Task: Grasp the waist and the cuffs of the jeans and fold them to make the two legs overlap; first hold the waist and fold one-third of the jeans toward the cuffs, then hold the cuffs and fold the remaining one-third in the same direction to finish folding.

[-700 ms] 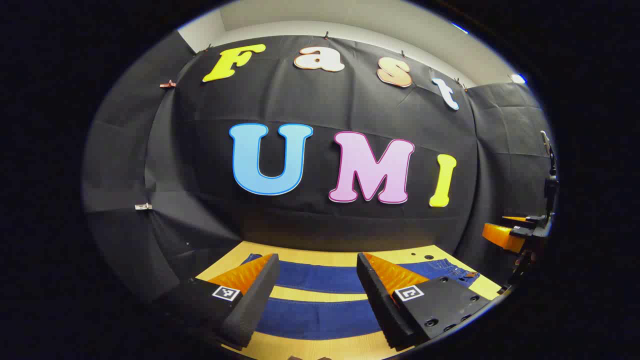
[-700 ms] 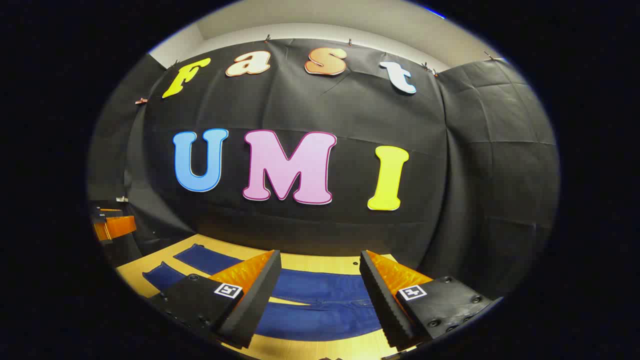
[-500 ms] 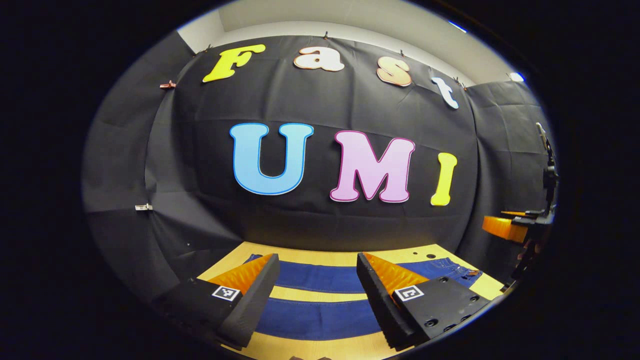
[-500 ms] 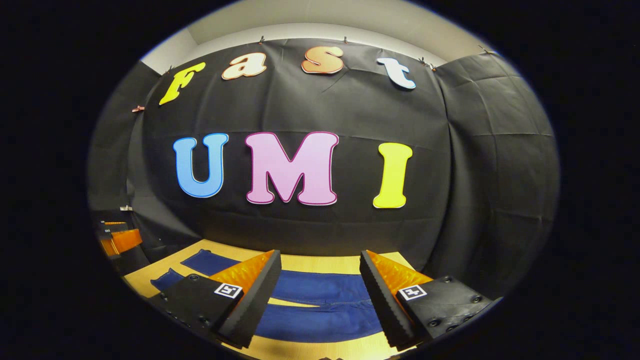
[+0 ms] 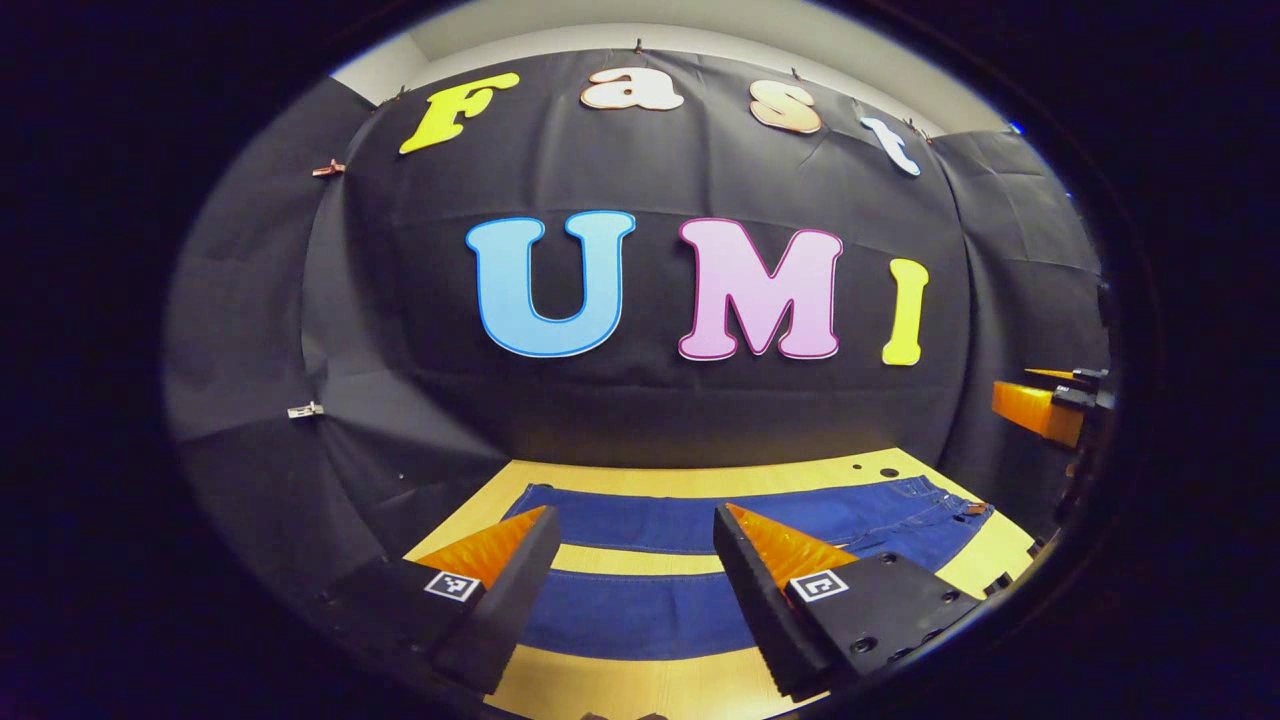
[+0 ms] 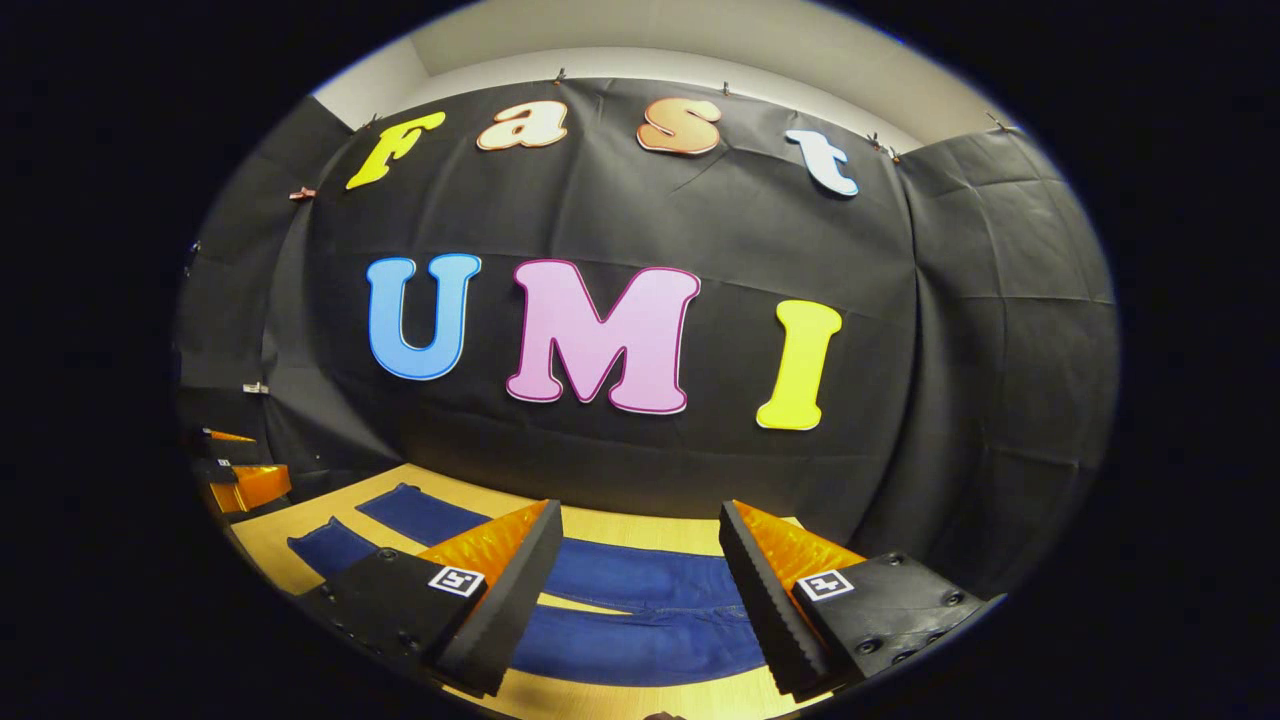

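Denim jeans, dark blue, flat on wooden table across lower frame, long axis left-right, legs apart: cuffs lower left beyond left gripper, jaws spread, holding nothing; waist lower right, likely nearer right gripper, jaws spread, empty, hovering above jeans.
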`<state>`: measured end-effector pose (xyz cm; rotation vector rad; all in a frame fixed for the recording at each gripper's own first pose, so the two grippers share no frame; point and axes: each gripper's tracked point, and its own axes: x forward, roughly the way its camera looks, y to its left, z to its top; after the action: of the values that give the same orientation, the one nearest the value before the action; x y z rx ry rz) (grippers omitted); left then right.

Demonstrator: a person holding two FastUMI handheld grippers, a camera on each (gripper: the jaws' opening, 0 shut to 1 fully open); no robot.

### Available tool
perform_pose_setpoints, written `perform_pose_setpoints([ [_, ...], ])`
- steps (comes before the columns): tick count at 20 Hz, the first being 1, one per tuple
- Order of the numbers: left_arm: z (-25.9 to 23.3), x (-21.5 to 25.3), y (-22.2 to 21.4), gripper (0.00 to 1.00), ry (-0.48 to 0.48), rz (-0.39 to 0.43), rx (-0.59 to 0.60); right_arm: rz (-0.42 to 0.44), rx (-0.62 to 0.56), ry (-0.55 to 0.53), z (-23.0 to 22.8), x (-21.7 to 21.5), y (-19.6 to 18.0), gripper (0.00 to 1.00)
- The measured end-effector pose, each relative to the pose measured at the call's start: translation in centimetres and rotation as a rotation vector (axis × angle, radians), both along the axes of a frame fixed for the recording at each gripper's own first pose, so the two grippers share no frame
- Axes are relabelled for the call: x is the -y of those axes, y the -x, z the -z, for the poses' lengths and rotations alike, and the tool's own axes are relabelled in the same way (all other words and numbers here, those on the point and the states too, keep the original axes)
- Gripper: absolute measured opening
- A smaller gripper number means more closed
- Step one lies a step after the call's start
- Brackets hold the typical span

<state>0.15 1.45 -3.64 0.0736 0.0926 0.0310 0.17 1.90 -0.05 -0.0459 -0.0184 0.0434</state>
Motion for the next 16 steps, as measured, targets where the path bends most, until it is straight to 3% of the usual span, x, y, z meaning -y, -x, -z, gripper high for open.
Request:
perform_pose_setpoints([
  [3, 0.2, 0.0, -0.3, 0.96, 0.003, 0.014, -0.002, 0.016, 0.004, -0.010, -0.1, 0.4, -0.2, 0.97],
  [5, 1.3, -1.2, -0.6, 0.96, -0.054, -0.002, -0.037, 0.027, -0.001, -0.006, 0.2, 0.8, -0.3, 0.97],
  [7, 2.4, -3.5, -0.9, 0.97, -0.155, -0.033, -0.072, 0.039, -0.009, 0.009, 0.6, 1.3, -0.3, 0.97],
  [12, 5.7, -9.4, -1.0, 0.98, -0.494, -0.007, -0.141, 0.042, -0.018, -0.008, 0.9, 2.0, 0.4, 0.97],
  [16, 11.9, -13.8, -0.8, 0.98, -0.769, 0.126, -0.282, 0.082, -0.022, 0.021, 1.0, 3.9, 1.6, 0.96],
])
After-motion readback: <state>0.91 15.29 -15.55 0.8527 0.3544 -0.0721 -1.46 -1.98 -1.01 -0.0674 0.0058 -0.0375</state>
